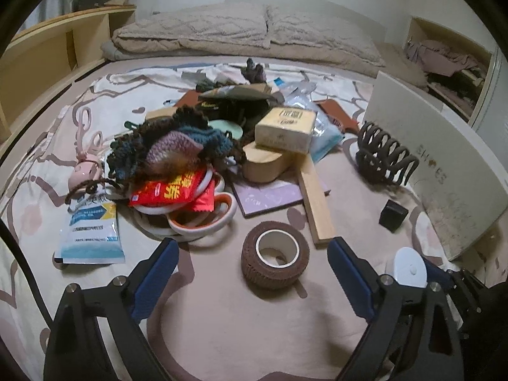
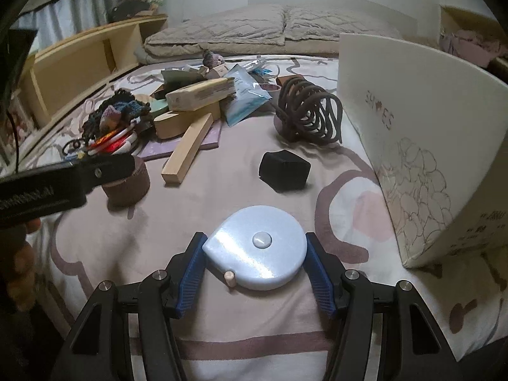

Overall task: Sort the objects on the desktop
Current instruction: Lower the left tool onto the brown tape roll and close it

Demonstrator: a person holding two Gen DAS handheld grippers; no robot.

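Down between the pads of our right gripper (image 2: 255, 262) sits a pale blue tape measure (image 2: 257, 247), and both blue pads press against its sides, so we have it pinched. It is a flat, rounded case, a disc with one squared-off corner, glossy enough to catch the light, with a small white button in the middle of its top face and a little beige tab sticking out at its near edge. It lies low over the bed cover (image 2: 222, 324), which is cream with mauve looping lines.

Our left gripper (image 1: 254, 266) has its jaws spread wide with nothing pinched. A brown roll of tape (image 1: 275, 255) with a white core stands on the cover between and just beyond the fingertips, apart from both pads.

Further off we see a small black box (image 2: 284, 171) and a dark brown claw hair clip (image 2: 306, 111), both near a white shoe-box lid (image 2: 412, 133) that stands on edge to the right. A wooden block (image 2: 187, 149) leans out of the heap in the middle of the bed, where a knitted piece (image 1: 171, 146), a red snack packet (image 1: 173, 190), white and orange rings (image 1: 203, 219) and a yellow tissue pack (image 1: 285, 125) are piled together. A blue-and-white pouch (image 1: 90, 228) lies at the heap's left edge.
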